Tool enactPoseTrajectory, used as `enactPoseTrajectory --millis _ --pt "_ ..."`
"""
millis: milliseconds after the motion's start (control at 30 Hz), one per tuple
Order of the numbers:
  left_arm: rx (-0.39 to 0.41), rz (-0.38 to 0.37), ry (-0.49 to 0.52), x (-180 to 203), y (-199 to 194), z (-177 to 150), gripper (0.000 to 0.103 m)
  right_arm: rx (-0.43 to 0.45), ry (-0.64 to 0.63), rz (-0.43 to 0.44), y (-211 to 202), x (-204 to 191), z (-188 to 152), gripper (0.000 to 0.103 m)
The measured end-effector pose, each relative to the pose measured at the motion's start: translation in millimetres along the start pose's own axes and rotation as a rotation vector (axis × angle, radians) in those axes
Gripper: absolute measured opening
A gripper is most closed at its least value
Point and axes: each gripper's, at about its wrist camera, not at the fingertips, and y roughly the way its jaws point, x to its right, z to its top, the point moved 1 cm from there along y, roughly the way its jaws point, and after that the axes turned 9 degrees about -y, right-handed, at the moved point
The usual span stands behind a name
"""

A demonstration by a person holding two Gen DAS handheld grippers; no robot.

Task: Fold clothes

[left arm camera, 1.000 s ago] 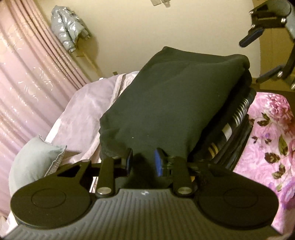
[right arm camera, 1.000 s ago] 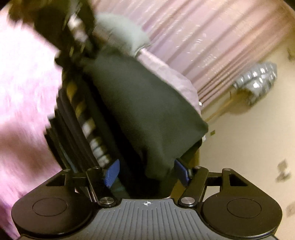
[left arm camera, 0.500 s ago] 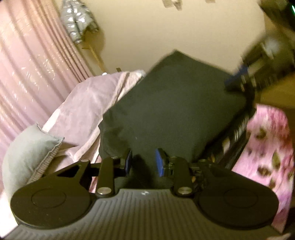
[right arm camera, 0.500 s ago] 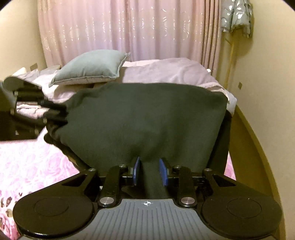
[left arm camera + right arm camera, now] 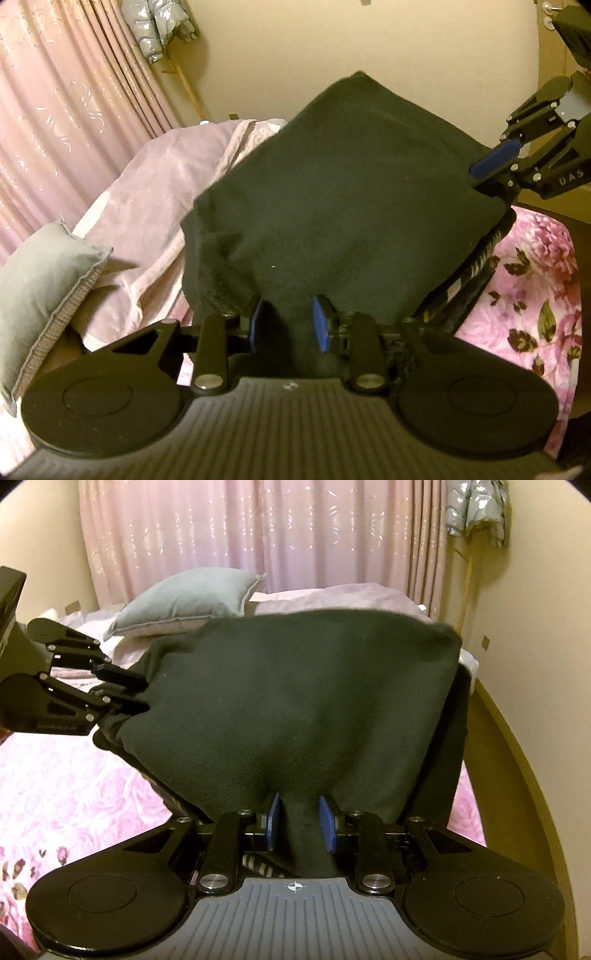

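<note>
A dark green-black garment (image 5: 347,206) with a striped layer (image 5: 476,266) underneath is held up above the bed between both grippers. My left gripper (image 5: 288,323) is shut on one edge of it; it also shows at the left of the right wrist view (image 5: 122,690). My right gripper (image 5: 301,821) is shut on another edge of the garment (image 5: 295,701); it also shows at the upper right of the left wrist view (image 5: 495,170). The cloth sags between the two grips.
A pink floral bedspread (image 5: 535,288) lies below. A pale lilac duvet (image 5: 159,192) and a grey pillow (image 5: 192,602) lie behind the garment. Pink curtains (image 5: 258,535) hang at the back, a silver puffer jacket (image 5: 476,506) hangs on a stand, and a beige wall (image 5: 295,44) is close.
My right gripper swung round from beside the garment, closed on its edge, and now holds it spread. My left gripper kept its grip and lifted slightly.
</note>
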Motion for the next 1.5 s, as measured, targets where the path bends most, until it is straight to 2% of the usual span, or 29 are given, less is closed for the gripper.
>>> enactPoseTrajectory --millis 300,500,833,867,900,933,967,1100,1200,1267,1333,1433,1500 --pt "0.017 0.009 0.001 -5.0 -9.6 4.2 0.025 0.03 0.011 -0.038 -26.5 5.9 1.9 0.03" --pt "0.068 0.029 -0.052 -8.8 -29.2 8.1 0.033 0.059 0.038 -0.068 -45.1 1.2 1.4 0.03" --pt "0.056 0.065 -0.088 -2.8 -39.5 7.1 0.034 0.087 0.075 -0.063 -59.6 -1.6 -7.0 0.031" --pt "0.054 0.069 -0.091 -2.1 -40.4 7.0 0.034 0.094 0.078 -0.064 -62.0 0.6 -6.9 0.036" --pt "0.052 0.073 -0.094 -1.4 -41.3 6.8 0.035 0.095 0.083 -0.065 -62.2 2.6 -7.7 0.046" --pt "0.052 0.081 -0.1 -0.8 -43.4 6.3 0.036 0.094 0.088 -0.064 -61.6 4.4 -9.2 0.073" --pt "0.051 0.087 -0.107 0.2 -46.1 4.9 0.036 0.094 0.093 -0.064 -61.0 6.2 -10.7 0.078" --pt "0.041 0.115 -0.144 5.7 -57.7 -1.0 0.038 0.104 0.106 -0.048 -66.3 13.2 -16.0 0.078" --pt "0.03 0.141 -0.192 11.9 -69.2 -7.1 0.044 0.134 0.112 -0.05 -74.6 15.5 -19.0 0.078" --pt "0.018 0.153 -0.227 16.4 -75.9 -13.7 0.053 0.147 0.122 -0.07 -78.8 15.2 -23.7 0.078" --pt "0.008 0.151 -0.271 22.7 -82.7 -21.6 0.073 0.149 0.141 -0.087 -82.2 14.4 -29.8 0.078" --pt "-0.007 0.14 -0.331 32.5 -92.3 -34.1 0.087 0.129 0.173 -0.118 -89.9 10.0 -40.7 0.082" --pt "-0.017 0.122 -0.354 37.6 -96.9 -41.9 0.088 0.103 0.201 -0.143 -97.8 5.7 -48.7 0.086"
